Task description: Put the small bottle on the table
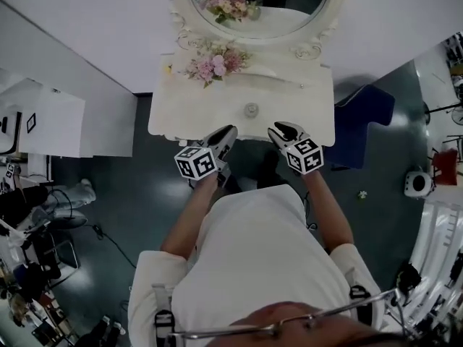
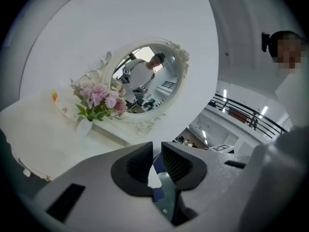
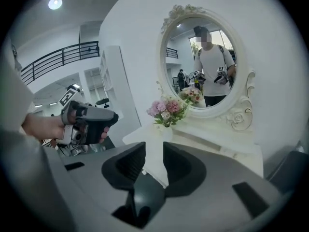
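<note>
The left tongs (image 2: 157, 152) are standing only a sliver apart. Their ribbed pads are not quite meeting, and nothing is sitting between them (only floor and a strip of white are showing through the slit). The right tongs (image 3: 154, 153) are gaping somewhat wider, also gripping nothing and touching nothing. Both are hovering side by side just off the front edge of the white counter (image 1: 304, 114), pointing toward the pink flowers (image 1: 215, 63) at its back. What seems to be the small bottle (image 1: 251, 110), a small round pale thing seen from above, is standing on the counter in front of the flowers and a little to their right, apart from both tongs. Behind the flowers, the oval mirror (image 1: 289, 16) is reflecting the person.
</note>
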A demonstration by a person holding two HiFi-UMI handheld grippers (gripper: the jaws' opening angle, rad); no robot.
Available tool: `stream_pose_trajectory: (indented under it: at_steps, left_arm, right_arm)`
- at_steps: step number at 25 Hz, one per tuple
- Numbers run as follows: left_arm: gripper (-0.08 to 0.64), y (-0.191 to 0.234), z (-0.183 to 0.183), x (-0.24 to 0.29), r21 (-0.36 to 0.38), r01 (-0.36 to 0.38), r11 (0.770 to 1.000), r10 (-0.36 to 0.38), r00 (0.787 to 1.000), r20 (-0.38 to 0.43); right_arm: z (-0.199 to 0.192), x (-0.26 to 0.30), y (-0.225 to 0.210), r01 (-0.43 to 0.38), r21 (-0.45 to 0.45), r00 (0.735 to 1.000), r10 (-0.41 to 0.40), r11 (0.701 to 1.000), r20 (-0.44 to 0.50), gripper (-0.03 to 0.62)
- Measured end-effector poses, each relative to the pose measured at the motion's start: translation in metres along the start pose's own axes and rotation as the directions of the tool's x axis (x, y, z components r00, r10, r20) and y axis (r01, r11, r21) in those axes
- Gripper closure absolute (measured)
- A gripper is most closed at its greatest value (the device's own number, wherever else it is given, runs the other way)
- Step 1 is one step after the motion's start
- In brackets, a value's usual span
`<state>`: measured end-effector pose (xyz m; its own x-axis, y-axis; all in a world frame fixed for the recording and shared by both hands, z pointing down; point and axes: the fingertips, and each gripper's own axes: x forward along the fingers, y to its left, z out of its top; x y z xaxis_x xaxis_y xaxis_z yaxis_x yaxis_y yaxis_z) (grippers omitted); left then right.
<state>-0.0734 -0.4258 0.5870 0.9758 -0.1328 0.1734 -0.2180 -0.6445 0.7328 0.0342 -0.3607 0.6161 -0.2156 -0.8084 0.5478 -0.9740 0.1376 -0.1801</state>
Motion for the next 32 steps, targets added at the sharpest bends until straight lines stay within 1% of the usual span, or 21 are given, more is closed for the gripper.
stream_pose_trajectory:
  at_steps: [2,4,5,6,9,11,13,16,20,25,27,29,32]
  left_arm:
    - [0.511,-0.015,0.004,0.005,0.057,0.011,0.998,-0.010,1.000,-0.008]
    - [0.522,-0.027,0.008,0.010,0.132,0.000,0.991,0.002,1.000,-0.011]
    - [0.534,-0.032,0.010,0.013,0.158,-0.006,0.987,0.007,1.000,-0.009]
    - [0.553,-0.037,0.012,0.016,0.167,-0.005,0.986,0.006,1.000,-0.005]
    - [0.557,-0.056,0.019,0.026,0.162,0.019,0.987,-0.021,1.000,0.014]
    - [0.557,-0.069,0.021,0.028,0.191,0.006,0.981,-0.012,0.999,0.030]
    - [0.557,-0.082,0.025,0.031,0.208,0.002,0.978,-0.013,0.999,0.052]
    - [0.557,-0.098,0.033,0.038,0.210,0.029,0.977,-0.049,0.995,0.090]
    - [0.557,-0.105,0.031,0.035,0.288,-0.008,0.958,-0.022,0.995,0.102]
    - [0.557,-0.106,0.032,0.029,0.323,-0.035,0.946,-0.002,0.993,0.114]
    - [0.557,-0.105,0.034,0.027,0.330,-0.046,0.943,0.008,0.993,0.115]
    - [0.557,-0.103,0.036,0.026,0.331,-0.056,0.942,0.017,0.993,0.120]
    - [0.557,-0.102,0.037,0.028,0.339,-0.068,0.938,0.028,0.992,0.123]
  right_arm:
    - [0.004,-0.012,0.005,-0.003,-0.021,1.000,0.003,1.000,0.009,0.485]
    - [0.012,-0.025,0.005,0.010,-0.058,0.999,-0.008,0.998,0.035,0.504]
    - [0.016,-0.031,0.003,0.014,-0.077,0.999,-0.010,0.997,0.049,0.520]
    - [0.020,-0.038,0.002,0.010,-0.092,0.998,-0.004,0.996,0.060,0.536]
    - [0.028,-0.055,-0.003,-0.038,-0.100,0.996,0.046,0.994,0.083,0.574]
    - [0.034,-0.066,-0.005,-0.062,-0.107,0.992,0.073,0.992,0.100,0.584]
    - [0.043,-0.078,-0.010,-0.067,-0.138,0.989,0.084,0.988,0.121,0.586]
    - [0.054,-0.089,-0.026,-0.040,-0.185,0.987,0.068,0.982,0.146,0.584]
    - [0.052,-0.095,-0.041,-0.024,-0.191,0.987,0.053,0.981,0.150,0.584]
    - [0.054,-0.102,-0.056,0.021,-0.184,0.983,0.013,0.983,0.182,0.586]
    - [0.052,-0.101,-0.057,0.018,-0.170,0.984,0.013,0.985,0.178,0.586]
    - [0.053,-0.101,-0.054,-0.006,-0.165,0.985,0.034,0.986,0.171,0.586]
    - [0.057,-0.102,-0.048,-0.024,-0.195,0.983,0.058,0.980,0.175,0.586]
